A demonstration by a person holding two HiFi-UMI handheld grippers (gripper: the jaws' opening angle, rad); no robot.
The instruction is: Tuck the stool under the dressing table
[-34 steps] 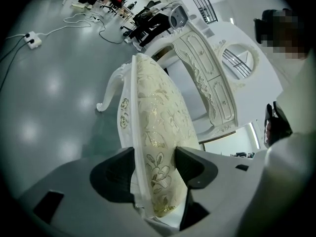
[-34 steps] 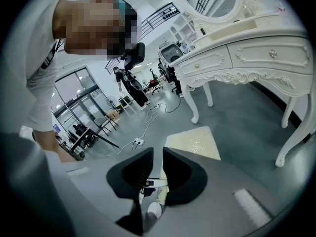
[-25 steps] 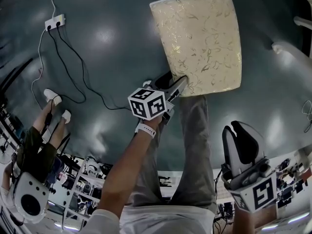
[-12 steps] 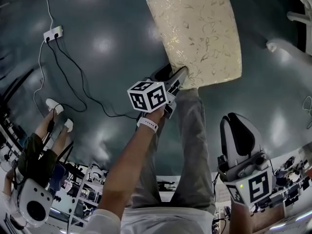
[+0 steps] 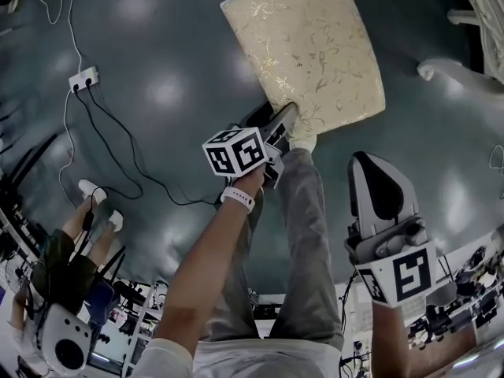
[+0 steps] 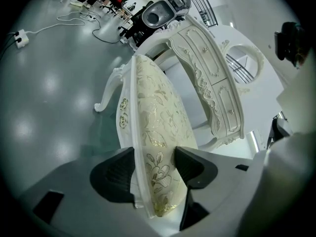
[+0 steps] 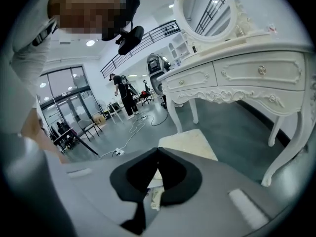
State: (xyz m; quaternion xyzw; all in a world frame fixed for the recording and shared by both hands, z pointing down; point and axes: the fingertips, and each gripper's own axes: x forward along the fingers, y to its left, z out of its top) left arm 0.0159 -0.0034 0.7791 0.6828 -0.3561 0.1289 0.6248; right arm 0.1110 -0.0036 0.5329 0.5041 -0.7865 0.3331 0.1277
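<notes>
The stool (image 5: 307,53) has shifted and turned toward the table (image 6: 212,83) since the earlier frame; left gripper (image 6: 155,168) pinches its seat edge; right gripper (image 7: 158,152) pressed together, idle; stool apparently still outside the table, so tucking remains.

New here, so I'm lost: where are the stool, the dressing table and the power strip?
stool (image 5: 307,50), head view, cushion top.
dressing table (image 7: 239,75), right gripper view, drawer front.
power strip (image 5: 84,78), head view, its white body.
</notes>
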